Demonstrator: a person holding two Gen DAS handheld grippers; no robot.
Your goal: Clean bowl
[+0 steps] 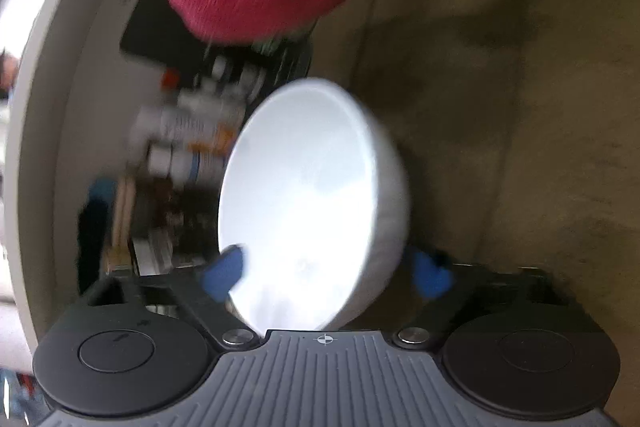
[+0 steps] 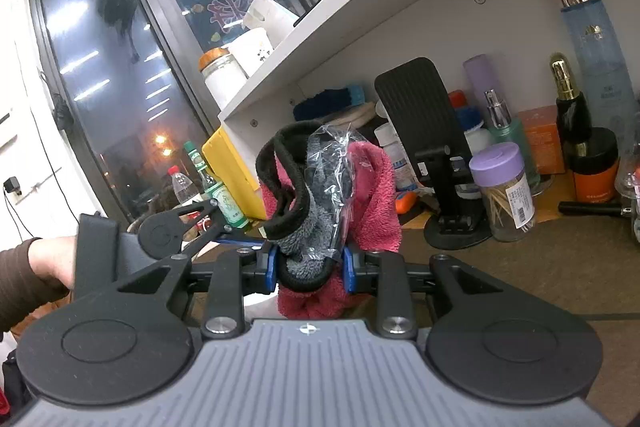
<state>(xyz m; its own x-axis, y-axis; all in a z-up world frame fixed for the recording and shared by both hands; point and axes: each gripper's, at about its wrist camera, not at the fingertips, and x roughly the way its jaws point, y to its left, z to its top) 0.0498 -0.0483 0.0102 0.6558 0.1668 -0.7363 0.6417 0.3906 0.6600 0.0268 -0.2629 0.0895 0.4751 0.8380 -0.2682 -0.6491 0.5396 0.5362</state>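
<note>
Blue fingers [image 1: 226, 273] of the left gripper [image 1: 326, 273] pinch one white bowl [image 1: 312, 203] by its lower rim, one pad inside the bowl and one on its outer wall. Bowl sits at centre frame in the left wrist view, tipped on edge: opening faces frame left, long axis of the oval rim runs up-down w/ a slight lean to the right. Inside looks plain white; view is blurred.

Right gripper [image 2: 310, 267], lower centre of its own view, is clamped on one bunched cloth [image 2: 372, 183]: pink terry, w/ a grey part, black trim and a bit of clear plastic film on top. Cloth stands up from between the pads. In the left wrist view the same cloth fills the upper centre, above the bowl, apart from it.

One hand [image 2: 52, 263] w/ a brown sleeve at frame left, right wrist view, holds the left gripper.
</note>
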